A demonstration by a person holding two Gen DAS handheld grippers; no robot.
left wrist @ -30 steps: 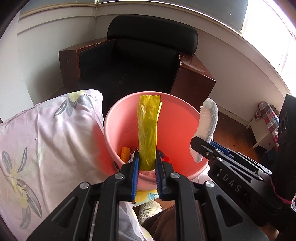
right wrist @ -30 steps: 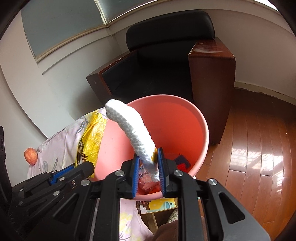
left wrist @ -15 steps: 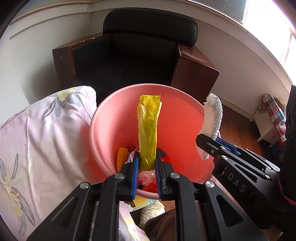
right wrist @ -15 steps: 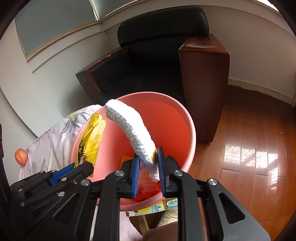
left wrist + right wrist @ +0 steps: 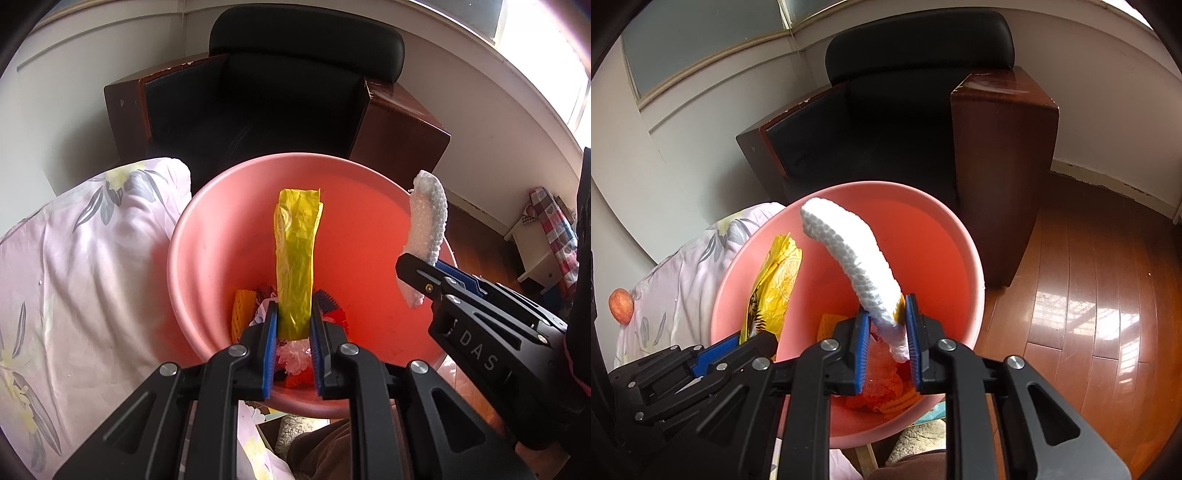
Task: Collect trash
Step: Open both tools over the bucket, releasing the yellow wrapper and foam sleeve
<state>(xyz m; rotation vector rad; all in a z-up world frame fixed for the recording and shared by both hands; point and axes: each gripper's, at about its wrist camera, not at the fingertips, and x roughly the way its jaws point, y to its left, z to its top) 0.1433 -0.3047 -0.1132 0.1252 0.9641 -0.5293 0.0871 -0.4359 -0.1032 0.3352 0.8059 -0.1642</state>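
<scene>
Over the pink plastic bin (image 5: 221,236), both my claws grip trash.
Behind it stand a black leather armchair (image 5: 295,92) with glossy wooden sides and, left, a flowered satin quilt (image 5: 74,258). My right gripper (image 5: 886,332) pinches a curved white foam net sleeve (image 5: 857,258), long axis rising up-left above the bin. My left gripper (image 5: 293,328) clamps a crinkled yellow wrapper (image 5: 297,251), standing upright. Inside lie orange foam netting (image 5: 242,310) and red scraps (image 5: 336,317).
</scene>
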